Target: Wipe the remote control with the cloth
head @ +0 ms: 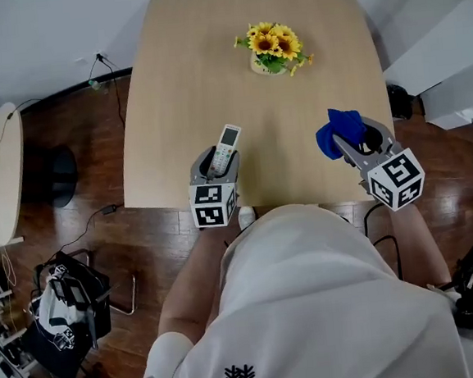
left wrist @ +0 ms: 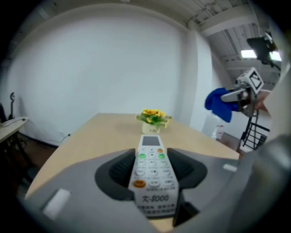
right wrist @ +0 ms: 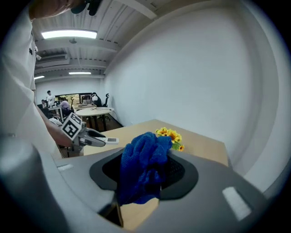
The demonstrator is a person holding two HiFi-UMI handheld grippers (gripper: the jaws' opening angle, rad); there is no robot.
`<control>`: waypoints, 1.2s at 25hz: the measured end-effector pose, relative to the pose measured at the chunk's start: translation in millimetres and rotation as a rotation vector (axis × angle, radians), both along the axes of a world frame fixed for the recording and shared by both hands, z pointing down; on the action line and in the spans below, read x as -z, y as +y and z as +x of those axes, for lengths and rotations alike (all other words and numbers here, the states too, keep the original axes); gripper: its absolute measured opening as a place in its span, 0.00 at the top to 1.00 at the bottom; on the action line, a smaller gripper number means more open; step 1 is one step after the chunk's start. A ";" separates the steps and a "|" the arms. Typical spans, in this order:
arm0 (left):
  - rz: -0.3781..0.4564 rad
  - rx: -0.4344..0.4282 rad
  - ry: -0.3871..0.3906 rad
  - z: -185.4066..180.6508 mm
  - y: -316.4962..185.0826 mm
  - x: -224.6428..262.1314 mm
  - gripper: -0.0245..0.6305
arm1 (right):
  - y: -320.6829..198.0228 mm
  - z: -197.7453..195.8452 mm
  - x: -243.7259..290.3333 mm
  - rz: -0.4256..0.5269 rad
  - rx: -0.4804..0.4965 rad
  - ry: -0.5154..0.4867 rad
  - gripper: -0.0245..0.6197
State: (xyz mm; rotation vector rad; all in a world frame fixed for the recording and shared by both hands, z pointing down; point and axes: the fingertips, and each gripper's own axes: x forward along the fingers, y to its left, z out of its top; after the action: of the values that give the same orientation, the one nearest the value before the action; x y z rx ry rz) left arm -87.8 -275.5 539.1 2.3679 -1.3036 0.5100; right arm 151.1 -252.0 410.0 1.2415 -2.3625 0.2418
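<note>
A white remote control [head: 225, 149] with green and orange buttons [left wrist: 152, 173] is clamped between the jaws of my left gripper [head: 219, 162], held above the near edge of the wooden table [head: 210, 71], screen end pointing away from me. My right gripper [head: 349, 140] is shut on a bunched blue cloth [head: 338, 132] [right wrist: 143, 166], lifted over the table's near right part. The two grippers are well apart, with a gap of bare table between them. From the right gripper view, the left gripper [right wrist: 97, 140] and the remote [right wrist: 110, 140] show at the left.
A small pot of yellow sunflowers [head: 272, 49] stands at the far middle of the table. A round side table [head: 1, 176] and a bag [head: 66, 310] are on the dark floor to the left. White furniture [head: 447, 58] stands to the right.
</note>
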 end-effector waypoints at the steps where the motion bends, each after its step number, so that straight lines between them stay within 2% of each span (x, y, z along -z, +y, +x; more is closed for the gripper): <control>1: -0.028 0.034 -0.009 -10.7 -6.2 -13.7 0.60 | 9.4 1.2 -5.6 -0.019 -0.018 -0.002 0.67; 5: -0.120 0.131 -0.082 -45.1 -24.7 -62.2 0.60 | 43.7 -0.7 -23.2 -0.082 -0.073 0.006 0.67; 9: -0.166 0.169 -0.119 -61.1 -36.2 -89.1 0.60 | 72.4 -6.5 -24.4 -0.115 -0.134 0.025 0.67; 15: -0.205 0.140 -0.136 -60.7 -38.7 -115.9 0.60 | 115.2 -15.7 -20.8 -0.157 -0.233 0.055 0.67; 20: -0.226 0.096 -0.164 -56.4 -36.7 -144.6 0.60 | 142.3 -22.5 -13.7 -0.173 -0.251 0.080 0.67; 23: -0.207 0.070 -0.188 -56.1 -36.4 -143.1 0.57 | 153.4 -21.0 -12.8 -0.167 -0.255 0.089 0.67; 26: -0.150 0.050 -0.196 -62.4 -27.5 -123.6 0.56 | 165.3 -23.2 -11.8 -0.141 -0.245 0.081 0.67; 30: -0.096 0.014 -0.152 -62.0 24.5 -77.5 0.56 | 188.1 -19.2 -3.8 -0.094 -0.214 0.048 0.67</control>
State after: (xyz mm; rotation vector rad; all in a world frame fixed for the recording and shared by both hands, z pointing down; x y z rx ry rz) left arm -149.8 -251.0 616.5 2.2772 -1.3279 0.7445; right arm 131.9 -63.9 413.8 1.4375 -2.1523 0.3826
